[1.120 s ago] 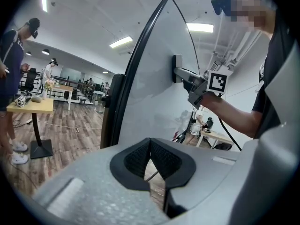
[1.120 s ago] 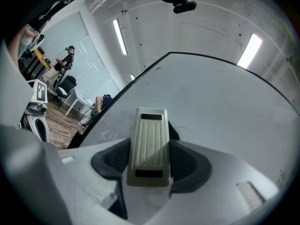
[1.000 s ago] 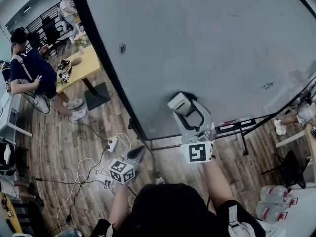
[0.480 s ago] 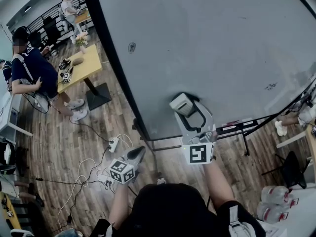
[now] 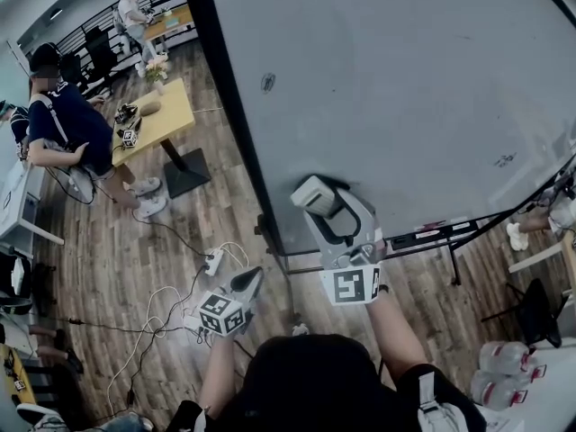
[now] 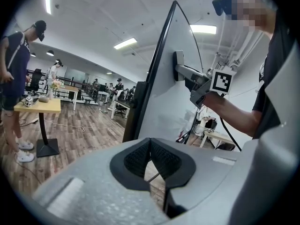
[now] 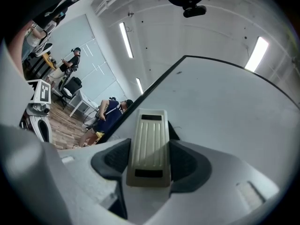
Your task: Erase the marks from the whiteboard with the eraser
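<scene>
Head view: the whiteboard [image 5: 405, 88] stands upright on a wooden floor [image 5: 117, 250], with its black frame edge running down the left side. The right gripper [image 5: 317, 200] reaches to the lower left part of the board face and holds the eraser [image 5: 312, 193] against it. Two small dark marks show on the board: one [image 5: 268, 82] near the left edge, well above the eraser, and another [image 5: 505, 159] far to the right, near the lower edge. Neither is touched by the eraser.

Right gripper view: the jaws are clamped on the eraser from both sides. It is a pale ribbed block that stands lengthwise between the pads and projects toward the board.

Left gripper view: the jaws of the left gripper [image 6: 150, 159] are closed pad to pad, with nothing between them. This gripper is held low, off the board, beside its frame. The same view shows the eraser flat against the board surface.

Surroundings: a yellow table [image 5: 157, 120] stands left of the board. A person [image 5: 67, 124] in a dark shirt is beside the table. A power strip [image 5: 213, 261] with cables lies on the floor.
</scene>
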A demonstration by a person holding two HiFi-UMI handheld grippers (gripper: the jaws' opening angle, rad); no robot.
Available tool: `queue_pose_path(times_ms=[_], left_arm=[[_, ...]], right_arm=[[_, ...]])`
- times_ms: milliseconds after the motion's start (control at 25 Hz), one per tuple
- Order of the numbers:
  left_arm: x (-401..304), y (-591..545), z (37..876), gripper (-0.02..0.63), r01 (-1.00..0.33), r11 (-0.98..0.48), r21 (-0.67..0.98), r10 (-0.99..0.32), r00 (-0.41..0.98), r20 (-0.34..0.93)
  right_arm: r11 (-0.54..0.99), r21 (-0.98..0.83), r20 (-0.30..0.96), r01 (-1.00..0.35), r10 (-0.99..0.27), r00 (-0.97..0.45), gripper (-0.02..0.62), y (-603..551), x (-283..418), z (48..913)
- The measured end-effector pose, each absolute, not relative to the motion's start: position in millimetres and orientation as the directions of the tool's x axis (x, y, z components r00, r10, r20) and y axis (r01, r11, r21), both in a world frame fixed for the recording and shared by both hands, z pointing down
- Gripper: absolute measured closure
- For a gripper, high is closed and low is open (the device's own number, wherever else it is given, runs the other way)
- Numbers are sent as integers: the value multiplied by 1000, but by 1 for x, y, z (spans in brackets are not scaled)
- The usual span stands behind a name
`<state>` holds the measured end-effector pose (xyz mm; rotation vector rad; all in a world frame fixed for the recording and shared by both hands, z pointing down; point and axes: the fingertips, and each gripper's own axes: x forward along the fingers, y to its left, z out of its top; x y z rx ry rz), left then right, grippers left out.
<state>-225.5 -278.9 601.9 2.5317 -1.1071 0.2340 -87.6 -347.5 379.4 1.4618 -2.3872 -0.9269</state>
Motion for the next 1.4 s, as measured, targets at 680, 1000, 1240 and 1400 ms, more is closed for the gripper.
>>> queue_pose_path(times_ms=[680,1000,1240,1400], left_arm=[[-267,-269,609,595,-767,-581,274,-709,642,292],[-259,-267,610,595,-764,-584,275,-707,645,291],[-249,-260,606,595,-762,-586,277,-703,648,293],[-241,-256,604,595,-757,-589,283,-700,653,289]], right_arm=[[398,599,-125,-694,-811,-572,341,-339,-145,391],[440,608,-62,-661,-803,-592,341,-340,-144,402],[501,575,7,-648,-794,-608,339,-335,-134,414],[526,544,52,-654,-799,-599,339,-330,-120,428]])
